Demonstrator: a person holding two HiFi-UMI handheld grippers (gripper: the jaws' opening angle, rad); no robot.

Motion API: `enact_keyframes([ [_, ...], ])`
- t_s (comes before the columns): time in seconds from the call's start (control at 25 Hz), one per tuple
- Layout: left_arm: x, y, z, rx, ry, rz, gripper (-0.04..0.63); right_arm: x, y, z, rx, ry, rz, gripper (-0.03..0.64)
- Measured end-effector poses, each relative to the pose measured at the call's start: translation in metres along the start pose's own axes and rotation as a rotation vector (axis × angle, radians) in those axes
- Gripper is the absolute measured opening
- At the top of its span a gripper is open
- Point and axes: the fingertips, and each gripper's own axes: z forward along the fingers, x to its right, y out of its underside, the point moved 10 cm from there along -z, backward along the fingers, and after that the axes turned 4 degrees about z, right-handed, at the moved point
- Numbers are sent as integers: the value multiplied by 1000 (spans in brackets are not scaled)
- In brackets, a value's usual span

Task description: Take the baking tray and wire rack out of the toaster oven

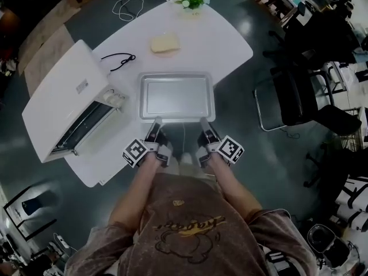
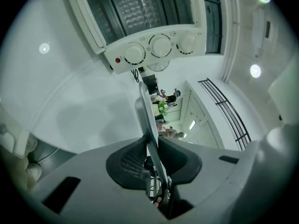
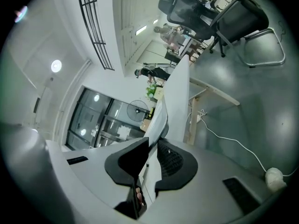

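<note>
The left gripper (image 1: 156, 125) and the right gripper (image 1: 204, 125) are each almost closed, pinching the near rim of the tray (image 1: 176, 95) at its two corners. I think this is so that the wide flat pan does not tip. The tray is already out of the oven and lies on, or just over, the table (image 1: 230, 45) in front of the person. Further to the left stands the oven (image 1: 69, 99) — the rack I cannot make out, so it is probably still inside.
</note>
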Motion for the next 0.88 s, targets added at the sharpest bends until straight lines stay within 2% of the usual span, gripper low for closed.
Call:
enact_keyframes([
  [0.32, -25, -18, 40, -22, -53, -22, 71, 19, -10, 42, -10, 55, 11, 51],
  [0.64, -38, -26, 53, -48, -85, -21, 83, 23, -12, 60, 3, 85, 25, 49],
  [0.88, -43, -28, 57, -64, -149, -79, 83, 25, -9, 67, 51, 98, 69, 40],
])
